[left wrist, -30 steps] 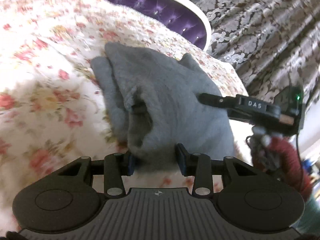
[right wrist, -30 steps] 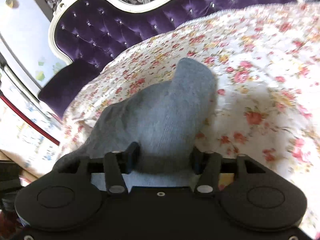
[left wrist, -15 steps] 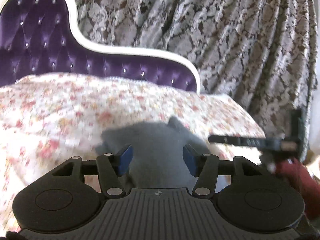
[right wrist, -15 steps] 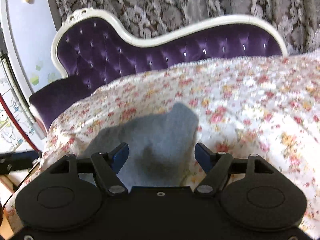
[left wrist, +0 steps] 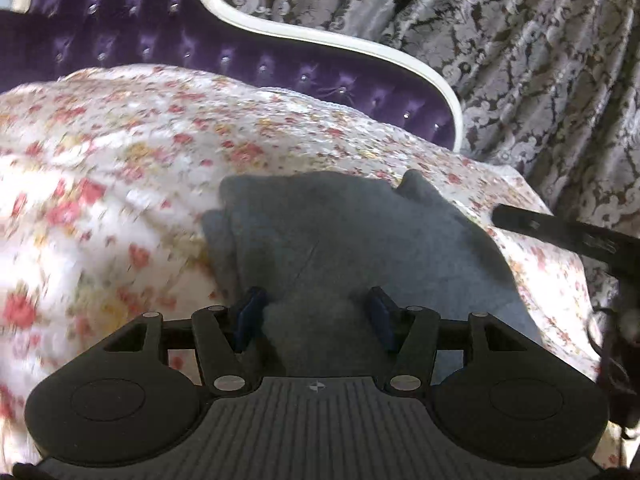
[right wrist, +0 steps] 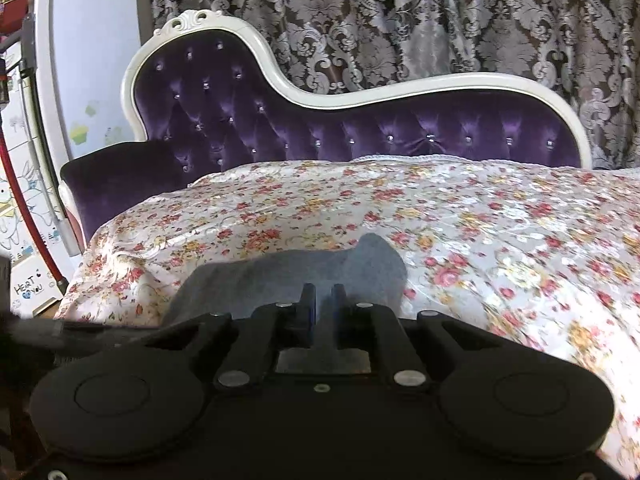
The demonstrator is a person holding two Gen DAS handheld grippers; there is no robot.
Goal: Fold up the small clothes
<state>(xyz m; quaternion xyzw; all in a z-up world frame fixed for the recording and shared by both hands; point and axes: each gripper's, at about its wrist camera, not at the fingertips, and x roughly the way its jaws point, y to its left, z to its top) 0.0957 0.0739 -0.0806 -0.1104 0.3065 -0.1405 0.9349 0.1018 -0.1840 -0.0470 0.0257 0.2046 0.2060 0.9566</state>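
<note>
Since the earlier frame both grippers pulled back off the folded grey knit garment (left wrist: 360,240), which lies on the near edge of the flowered bedspread (left wrist: 120,160). The right gripper (right wrist: 323,300) has just snapped nearly closed on nothing; the left gripper (left wrist: 316,316) stands half open, empty, above the near hem. Best next: press the fold flat, no tugging.

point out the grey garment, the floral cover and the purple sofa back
grey garment (left wrist: 360,232): left wrist view, middle of its folded top layer
floral cover (right wrist: 500,240): right wrist view, bare patch right of the garment
purple sofa back (right wrist: 248,120): right wrist view, tufted velvet below the white frame
</note>
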